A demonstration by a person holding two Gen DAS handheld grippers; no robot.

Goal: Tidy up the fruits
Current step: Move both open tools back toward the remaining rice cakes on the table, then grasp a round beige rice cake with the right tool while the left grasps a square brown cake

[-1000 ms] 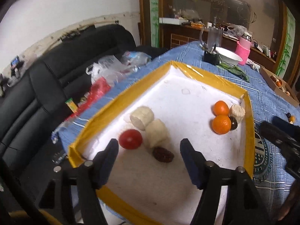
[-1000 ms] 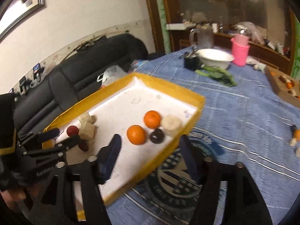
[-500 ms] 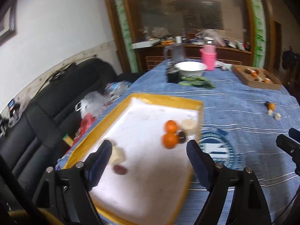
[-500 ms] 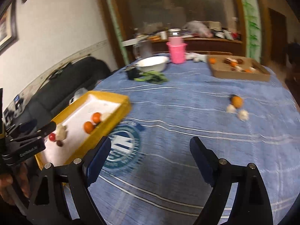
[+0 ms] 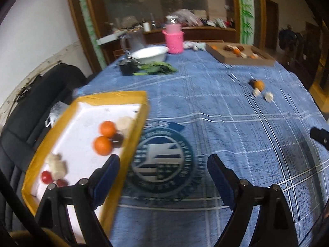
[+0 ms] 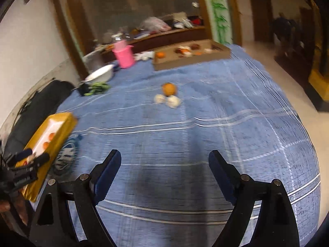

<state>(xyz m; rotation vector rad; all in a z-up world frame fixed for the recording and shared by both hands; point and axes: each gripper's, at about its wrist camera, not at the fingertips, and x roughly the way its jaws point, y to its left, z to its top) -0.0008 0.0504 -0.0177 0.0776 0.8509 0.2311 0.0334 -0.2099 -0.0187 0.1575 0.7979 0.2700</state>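
Observation:
A yellow-rimmed white tray point(image 5: 141, 111) lies at the table's left and holds two oranges point(image 5: 102, 145), pale fruit pieces point(image 5: 58, 167), a red tomato point(image 5: 46, 176) and dark fruits point(image 5: 118, 139). Loose on the blue cloth are an orange point(image 6: 169, 89) and two pale pieces point(image 6: 172, 101); they also show in the left wrist view point(image 5: 259, 84). My left gripper point(image 5: 163, 177) is open and empty beside the tray's right edge. My right gripper point(image 6: 164, 174) is open and empty over bare cloth, well short of the loose fruit. The tray also shows in the right wrist view point(image 6: 61, 127).
A cardboard box point(image 6: 191, 56) with several fruits stands at the far side. A pink cup point(image 5: 173, 39), a white bowl point(image 5: 150, 54), green leaves point(image 5: 156, 69) and a glass jug point(image 5: 133, 40) stand at the back left. A black sofa point(image 5: 37, 103) is beyond the table's left edge.
Both grippers swung right, away from the tray. The left now looks past the tray's right edge; the right now faces the loose orange and pale pieces.

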